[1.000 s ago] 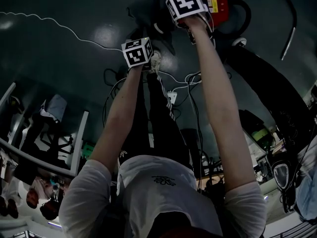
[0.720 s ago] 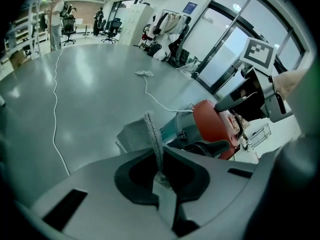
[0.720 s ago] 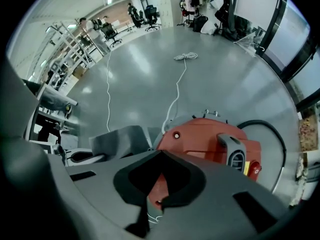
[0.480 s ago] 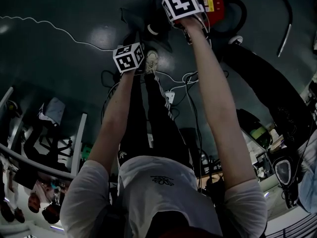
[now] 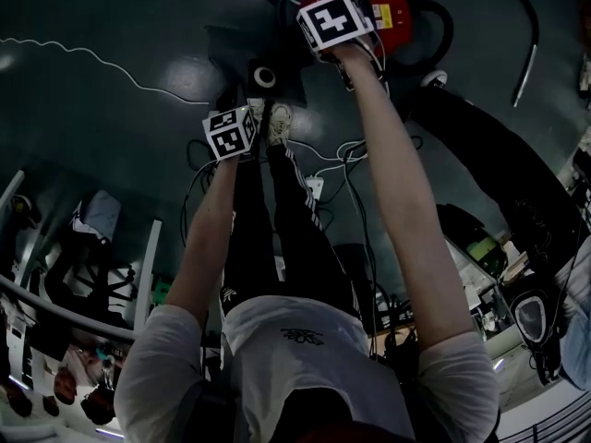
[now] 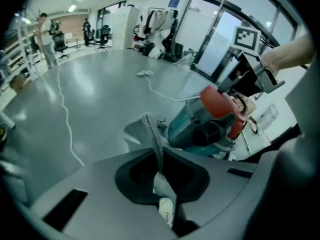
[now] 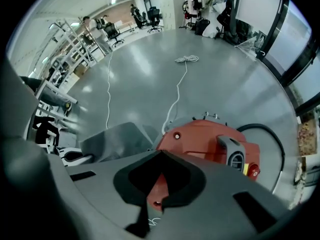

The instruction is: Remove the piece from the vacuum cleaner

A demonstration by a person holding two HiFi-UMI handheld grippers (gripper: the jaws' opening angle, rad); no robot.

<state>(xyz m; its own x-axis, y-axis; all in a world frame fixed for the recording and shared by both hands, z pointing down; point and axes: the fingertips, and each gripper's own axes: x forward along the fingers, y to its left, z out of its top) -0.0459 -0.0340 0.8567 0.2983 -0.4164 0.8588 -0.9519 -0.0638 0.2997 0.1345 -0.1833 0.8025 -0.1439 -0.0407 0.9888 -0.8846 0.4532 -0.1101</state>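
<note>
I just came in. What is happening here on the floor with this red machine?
A person stands over a red vacuum cleaner on the floor, a gripper in each hand. The right gripper points down and seems to clamp the cleaner's red body. The left gripper is shut on the edge of a grey piece beside it; whether the piece is fully free is unclear.

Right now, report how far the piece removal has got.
Done: the grey piece looks off the red vacuum cleaner, beside it. In hand: the left gripper is shut on it; the right gripper rests on the vacuum, grip unclear. Left: probably setting the piece down.
</note>
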